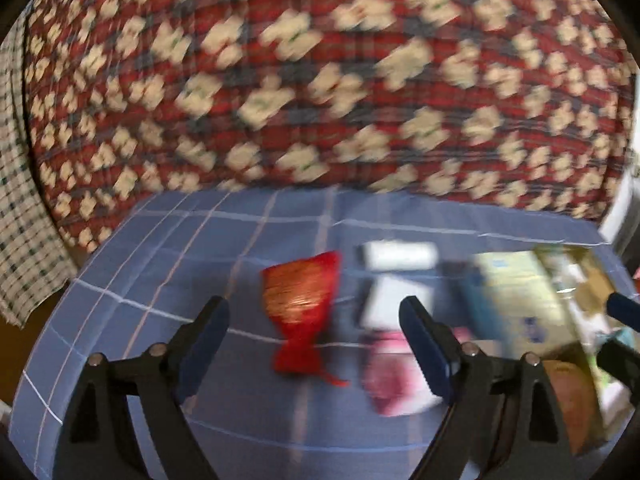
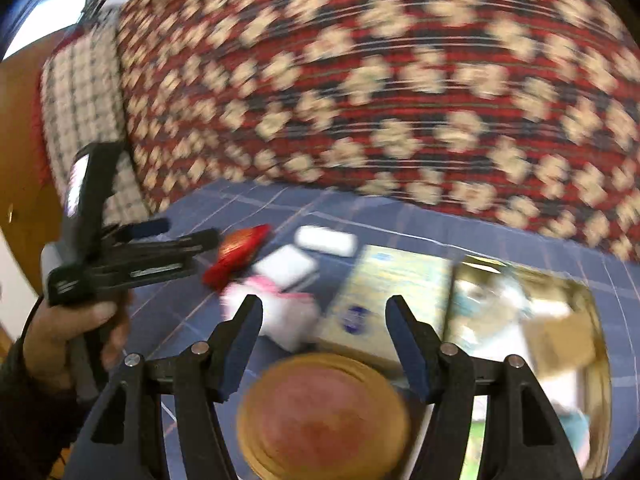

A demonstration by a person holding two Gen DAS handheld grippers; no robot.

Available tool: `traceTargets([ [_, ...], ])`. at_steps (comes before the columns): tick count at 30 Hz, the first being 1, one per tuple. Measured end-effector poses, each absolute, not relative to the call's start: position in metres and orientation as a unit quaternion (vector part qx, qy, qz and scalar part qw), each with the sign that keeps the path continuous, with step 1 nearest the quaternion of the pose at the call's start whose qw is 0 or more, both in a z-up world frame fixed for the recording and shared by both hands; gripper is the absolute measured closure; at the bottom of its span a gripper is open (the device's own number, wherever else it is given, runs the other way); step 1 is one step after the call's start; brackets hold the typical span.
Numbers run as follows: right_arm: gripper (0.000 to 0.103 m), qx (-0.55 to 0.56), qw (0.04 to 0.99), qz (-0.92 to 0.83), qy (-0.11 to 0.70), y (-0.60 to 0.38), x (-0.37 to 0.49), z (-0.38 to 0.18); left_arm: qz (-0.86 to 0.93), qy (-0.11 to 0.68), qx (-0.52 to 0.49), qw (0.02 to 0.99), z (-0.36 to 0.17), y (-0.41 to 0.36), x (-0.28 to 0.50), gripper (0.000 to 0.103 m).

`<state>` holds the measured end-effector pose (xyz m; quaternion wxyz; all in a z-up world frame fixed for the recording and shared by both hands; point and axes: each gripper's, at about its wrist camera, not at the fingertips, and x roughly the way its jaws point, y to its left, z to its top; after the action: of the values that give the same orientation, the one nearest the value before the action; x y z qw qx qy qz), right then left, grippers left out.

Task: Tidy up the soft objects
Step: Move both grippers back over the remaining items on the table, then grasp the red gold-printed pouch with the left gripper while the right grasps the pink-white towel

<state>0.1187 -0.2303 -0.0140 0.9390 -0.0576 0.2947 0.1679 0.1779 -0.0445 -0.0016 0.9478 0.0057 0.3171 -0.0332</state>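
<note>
Both tongs, the left gripper (image 1: 314, 340) and the right gripper (image 2: 324, 336), stand released and empty above the blue checked cloth (image 1: 168, 248), where the red pouch (image 1: 300, 304) lies, so a hasty grab may push it away.

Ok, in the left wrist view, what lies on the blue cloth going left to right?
Red mesh pouch → pink and white soft item, partly behind the left gripper finger → pale printed box → open cardboard box at the right edge. Everything is motion-blurred.
</note>
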Motion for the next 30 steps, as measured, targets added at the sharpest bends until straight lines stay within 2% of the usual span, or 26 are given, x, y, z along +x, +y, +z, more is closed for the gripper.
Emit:
traceTargets([
  [5,0.037,-0.082,0.915,0.2,0.341,-0.173,0.151,-0.027,-0.007,0.358,0.012,0.934,-0.028,-0.02,0.212,0.015],
  [11,0.037,-0.166,0.88,0.205,0.395,-0.136,0.176,-0.061,-0.025,0.383,-0.024,0.923,-0.049,-0.001,0.235,0.015],
  [18,0.037,-0.159,0.856,0.224,0.438,-0.136,0.189,-0.073,-0.051,0.4,-0.049,0.914,-0.067,0.002,0.242,0.015],
  [30,0.037,-0.137,0.827,0.223,0.498,-0.137,0.205,-0.085,-0.056,0.434,-0.031,0.898,-0.08,-0.008,0.25,0.017],
])
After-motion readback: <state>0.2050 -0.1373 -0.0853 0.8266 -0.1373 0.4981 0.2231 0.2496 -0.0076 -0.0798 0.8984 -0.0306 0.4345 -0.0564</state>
